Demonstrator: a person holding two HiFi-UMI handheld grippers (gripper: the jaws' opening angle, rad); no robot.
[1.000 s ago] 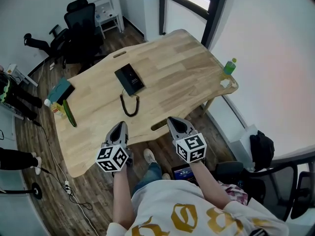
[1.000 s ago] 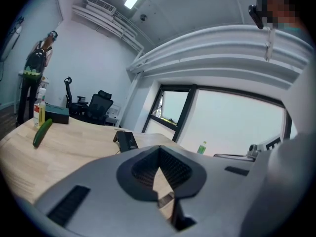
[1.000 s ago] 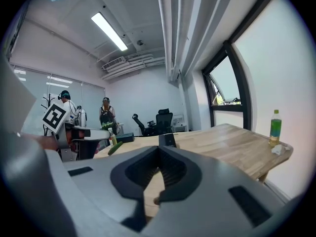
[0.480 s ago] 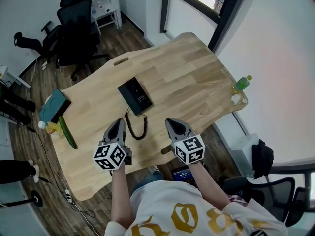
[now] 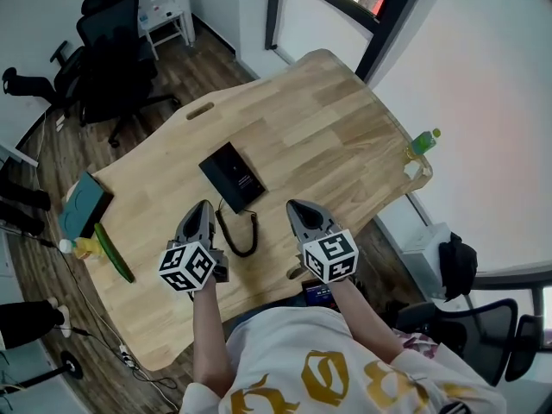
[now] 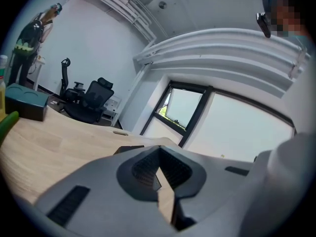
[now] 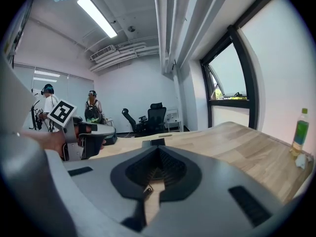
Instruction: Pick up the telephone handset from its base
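Observation:
A flat black telephone (image 5: 233,176) lies mid-table on the wooden table (image 5: 345,145), its handset resting on the base. Its coiled black cord (image 5: 241,235) loops toward the near edge. My left gripper (image 5: 202,209) hovers over the near part of the table, just left of the cord, jaws shut and empty. To the right of the cord my right gripper (image 5: 296,207) is also shut with nothing in it. The telephone (image 6: 129,149) shows low beyond the left gripper (image 6: 159,150). In the right gripper view the telephone (image 7: 157,142) sits straight ahead of the right gripper (image 7: 159,150).
A teal box (image 5: 84,206), a long green object (image 5: 113,252) and a small yellow bottle (image 5: 78,247) sit at the table's left end. A green bottle (image 5: 423,141) stands at the right edge. Black office chairs (image 5: 108,50) are beyond the table. People (image 7: 49,107) stand far off.
Both grippers have moved forward from the near edge onto the table, closer to the telephone and on either side of its cord. Both jaws stayed shut.

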